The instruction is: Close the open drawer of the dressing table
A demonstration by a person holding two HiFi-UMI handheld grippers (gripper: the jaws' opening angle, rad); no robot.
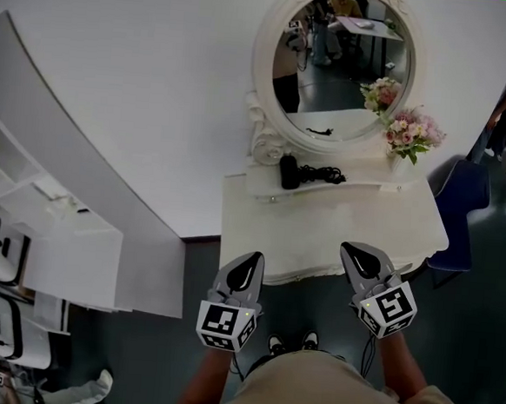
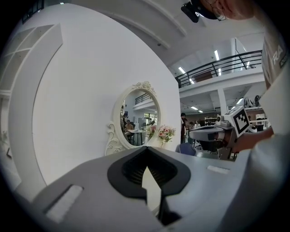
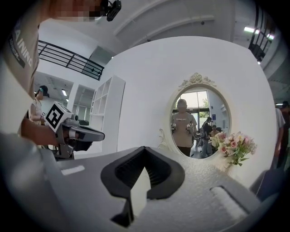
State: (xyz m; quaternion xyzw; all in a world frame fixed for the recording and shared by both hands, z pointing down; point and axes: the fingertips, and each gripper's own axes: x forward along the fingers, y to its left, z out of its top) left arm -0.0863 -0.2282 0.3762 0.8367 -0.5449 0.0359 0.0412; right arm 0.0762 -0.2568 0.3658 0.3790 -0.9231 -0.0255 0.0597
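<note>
**White wall [image 1: 140, 83], dressing table [image 1: 337, 238] ahead, both grippers empty**

Oval mirror [image 1: 337, 73] is at 12 o'clock on the table and the flowers [image 1: 413, 133] are at 2 o'clock. The drawer [image 1: 358, 190] is just below the mirror, jutting out over the tabletop. A black hair dryer [image 1: 288, 171] lies at its 9 o'clock end. Left gripper [image 1: 253, 259] and right gripper [image 1: 354, 248] hover over the table's 6 o'clock edge, well apart from the drawer. On both, the jaws are closed tip to tip with nothing between them.
</note>
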